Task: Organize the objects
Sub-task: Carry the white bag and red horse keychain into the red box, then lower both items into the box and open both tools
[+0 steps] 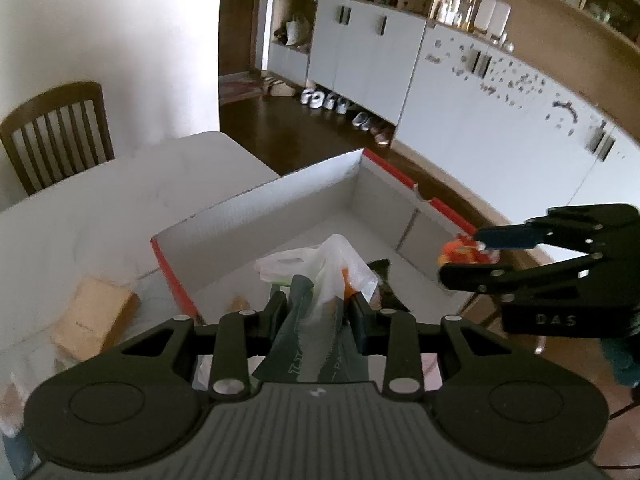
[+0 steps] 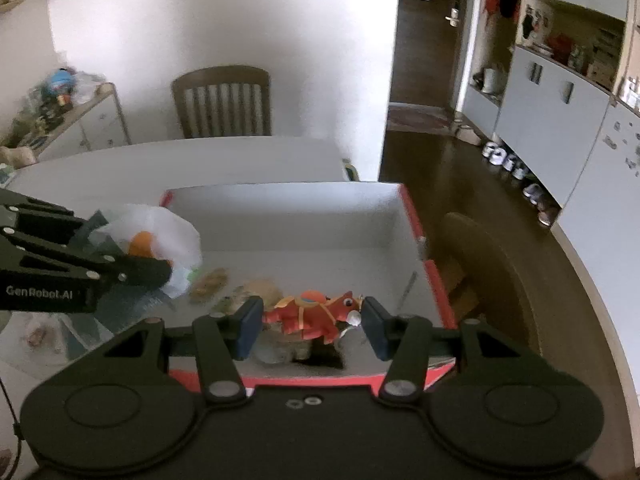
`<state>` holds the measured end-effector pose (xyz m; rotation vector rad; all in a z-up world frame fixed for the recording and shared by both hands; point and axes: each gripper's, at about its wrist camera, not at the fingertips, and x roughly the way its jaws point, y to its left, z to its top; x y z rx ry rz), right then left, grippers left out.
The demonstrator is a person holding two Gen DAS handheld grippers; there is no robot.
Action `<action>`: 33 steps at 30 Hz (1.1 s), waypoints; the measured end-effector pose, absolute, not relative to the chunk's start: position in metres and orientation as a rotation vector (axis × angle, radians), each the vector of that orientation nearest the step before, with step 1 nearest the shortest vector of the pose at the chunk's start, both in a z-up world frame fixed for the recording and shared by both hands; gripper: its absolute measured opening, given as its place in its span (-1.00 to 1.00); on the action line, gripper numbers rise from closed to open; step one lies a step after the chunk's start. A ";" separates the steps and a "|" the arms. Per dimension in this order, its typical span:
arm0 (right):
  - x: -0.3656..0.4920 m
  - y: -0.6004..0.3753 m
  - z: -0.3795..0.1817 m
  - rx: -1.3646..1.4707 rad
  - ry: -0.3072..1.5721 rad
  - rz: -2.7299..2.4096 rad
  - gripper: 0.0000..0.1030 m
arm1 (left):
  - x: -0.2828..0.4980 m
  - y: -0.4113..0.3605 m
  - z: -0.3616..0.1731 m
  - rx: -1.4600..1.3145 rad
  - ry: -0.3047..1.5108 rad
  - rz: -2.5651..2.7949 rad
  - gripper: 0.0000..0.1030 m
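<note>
Both grippers hang over the open box, each with its own thing.

Right gripper [image 2: 312, 322] is low in the frame of the right wrist view; its fingers [image 2: 250, 326] stand wide apart with the red toy [image 2: 310, 314] between them, long axis running left to right from pad to pad, and I cannot tell if they touch it. Left gripper [image 1: 316, 312] has its fingers closed on a plastic bag [image 1: 320, 276], above the lower left part of the box [image 2: 304, 216], which stands on the table [image 2: 200, 164].

Red toy horse [image 2: 310, 314], red-edged white box [image 2: 416, 216]
</note>
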<state>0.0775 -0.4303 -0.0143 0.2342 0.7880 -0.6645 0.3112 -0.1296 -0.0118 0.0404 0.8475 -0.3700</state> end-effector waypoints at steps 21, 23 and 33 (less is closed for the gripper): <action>0.098 -0.476 -0.078 0.241 0.937 -0.671 0.03 | 0.397 -0.159 -0.074 0.226 0.972 -0.238 -0.38; 0.102 -0.477 -0.083 0.243 0.951 -0.671 0.04 | 0.400 -0.159 -0.079 0.233 0.987 -0.234 -0.38; 0.114 -0.481 -0.097 0.237 1.000 -0.664 0.05 | 0.408 -0.159 -0.092 0.249 1.027 -0.231 -0.35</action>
